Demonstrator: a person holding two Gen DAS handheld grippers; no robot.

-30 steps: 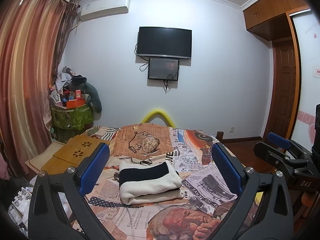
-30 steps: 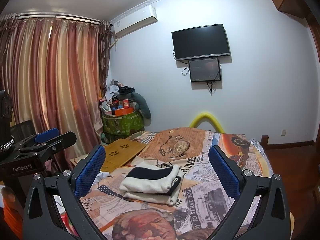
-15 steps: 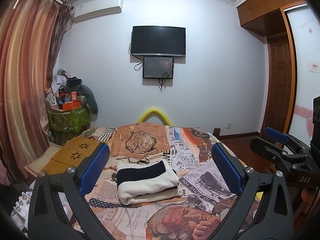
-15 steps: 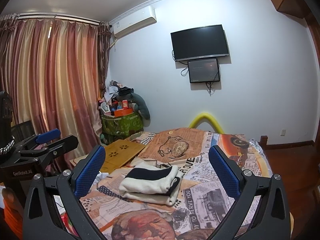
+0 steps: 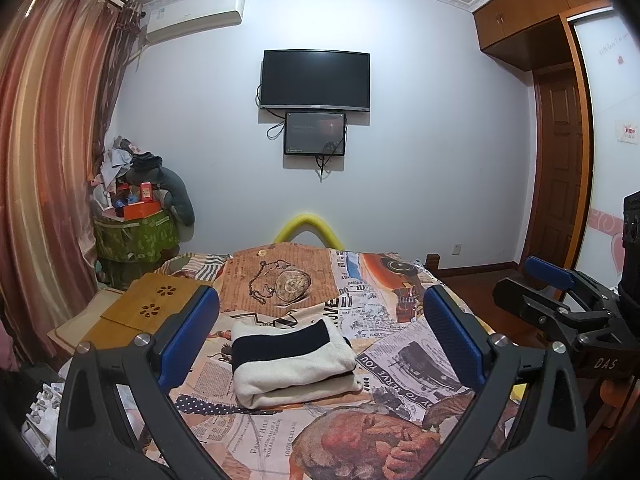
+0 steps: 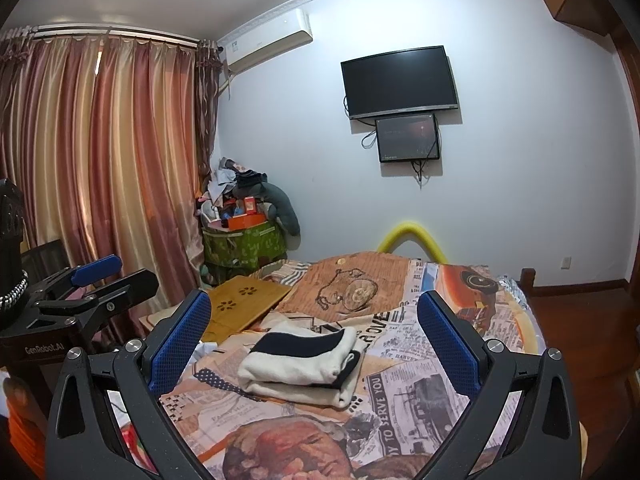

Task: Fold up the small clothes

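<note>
Left wrist view, folded garment on bedspread, wooden tray beside

Folded garment mid-bed; wooden tray left (bed edge)

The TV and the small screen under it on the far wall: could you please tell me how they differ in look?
The TV is much wider than the small screen and hangs above it. The TV face is plain black, while the small screen shows a faint dim picture. The TV looks slightly curved, though the fisheye may add that; the small screen looks flat. Both are dark, framed in black, wall-mounted, with cables trailing beside them.
</note>
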